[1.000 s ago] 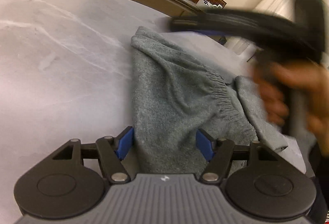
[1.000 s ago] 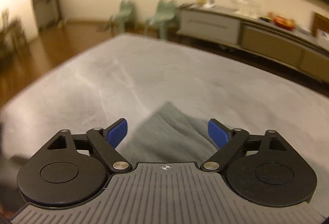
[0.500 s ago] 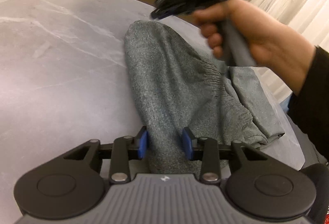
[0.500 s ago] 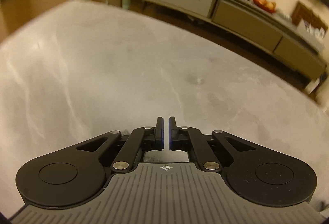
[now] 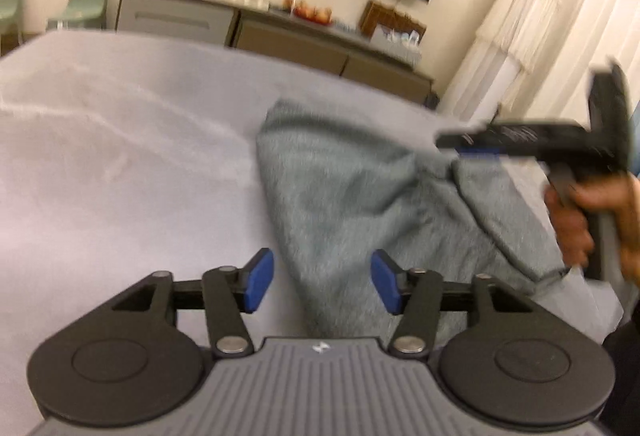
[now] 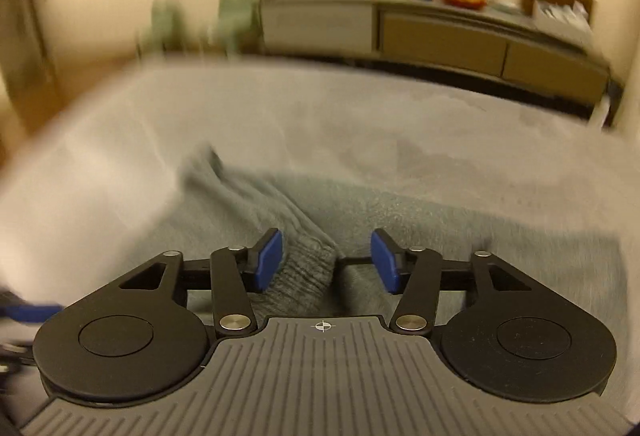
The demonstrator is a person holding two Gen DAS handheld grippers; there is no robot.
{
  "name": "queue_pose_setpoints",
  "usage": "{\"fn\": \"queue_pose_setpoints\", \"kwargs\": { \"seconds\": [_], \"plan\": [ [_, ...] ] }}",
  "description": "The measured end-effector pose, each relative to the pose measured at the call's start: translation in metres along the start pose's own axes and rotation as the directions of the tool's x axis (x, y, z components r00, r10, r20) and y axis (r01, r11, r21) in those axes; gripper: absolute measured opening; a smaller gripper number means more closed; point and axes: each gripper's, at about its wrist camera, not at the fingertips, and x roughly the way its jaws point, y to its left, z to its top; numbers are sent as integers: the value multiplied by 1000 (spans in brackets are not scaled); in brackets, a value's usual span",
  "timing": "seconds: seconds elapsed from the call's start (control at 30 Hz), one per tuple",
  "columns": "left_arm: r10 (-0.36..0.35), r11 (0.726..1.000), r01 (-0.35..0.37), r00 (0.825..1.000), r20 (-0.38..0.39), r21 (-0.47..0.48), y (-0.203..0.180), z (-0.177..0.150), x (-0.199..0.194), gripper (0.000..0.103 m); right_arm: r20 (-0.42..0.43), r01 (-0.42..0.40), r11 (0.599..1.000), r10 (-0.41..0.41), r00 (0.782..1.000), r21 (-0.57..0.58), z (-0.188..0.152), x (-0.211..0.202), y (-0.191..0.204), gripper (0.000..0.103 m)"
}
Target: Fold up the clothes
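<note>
Grey knit garment [image 5: 352,191] lies bunched on the pale marbled surface [image 5: 120,171], toward its right side, and both tools are right on top of it. Left gripper [image 5: 322,286] hovers low over the near end of the cloth with its blue fingers [image 5: 260,286] spread wide, nothing pinched between them. Over on the right, a hand [image 5: 592,211] grips the handle of the right gripper [image 6: 326,262], which is smeared with motion blur in the left wrist view. From its own camera the fingers [image 6: 269,260] are parted too, straddling the ribbed band [image 6: 308,268] of the garment (cuff or hem, cannot tell which) without clamping it. Behind, a long sideboard [image 6: 440,35] runs along the wall.
</note>
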Motion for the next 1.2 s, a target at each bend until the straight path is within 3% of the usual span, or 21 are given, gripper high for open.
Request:
{"fn": "queue_pose_setpoints", "kwargs": {
  "seconds": [0.07, 0.23, 0.4, 0.53, 0.63, 0.73, 0.77, 0.83, 0.93, 0.97, 1.03, 1.07, 1.13, 1.2],
  "plan": [
    [-19, 1000, 19, 1000, 12, 0, -5, 2, 3, 59, -14, -107, 993, 108, 994, 55, -15, -10, -1, 73],
    [-31, 998, 33, 999, -33, 54, -24, -5, 23, 59, -36, -126, 992, 127, 991, 32, -37, 1, 0, 75],
    [25, 992, -19, 998, -50, 127, -37, -12, 23, 60, -58, -144, 989, 145, 988, 10, -59, 11, 2, 56],
    [3, 999, -4, 1000, 17, 44, -32, 12, 12, 64, -76, -160, 987, 158, 984, -8, -76, 20, 4, 56],
    [19, 999, -20, 999, 43, 25, -37, 37, 13, 64, -47, -156, 988, 156, 987, 19, -76, 10, -5, 41],
    [27, 998, -28, 1000, 14, 48, -49, 58, 33, 70, -2, -147, 987, 147, 989, 64, -70, -6, -17, 40],
    [32, 998, -31, 999, -5, 55, -52, 64, 43, 70, 13, -144, 986, 144, 990, 79, -68, -11, -20, 43],
    [91, 994, -87, 993, -69, 60, -52, 69, 68, 68, 42, -140, 984, 136, 990, 109, -64, -22, -28, 57],
    [177, 984, -172, 977, -118, 54, -44, 63, 84, 65, 87, -135, 979, 122, 989, 154, -57, -38, -40, 60],
    [164, 986, -162, 979, -119, 34, -42, 61, 81, 65, 101, -133, 977, 117, 988, 169, -55, -43, -44, 61],
    [119, 992, -122, 985, -123, -16, -43, 59, 73, 65, 130, -131, 971, 106, 986, 201, -52, -55, -54, 82],
    [83, 996, -87, 989, -122, -28, -48, 60, 69, 66, 147, -133, 963, 100, 984, 235, -51, -65, -66, 97],
    [8, 1000, -9, 991, -133, -4, -73, 64, 67, 71, 177, -133, 945, 82, 981, 297, -51, -84, -92, 97],
    [-31, 998, 39, 988, -152, 50, -105, 70, 76, 76, 174, -27, 955, -26, 984, 296, -59, -98, -120, 97]
  ]
}}
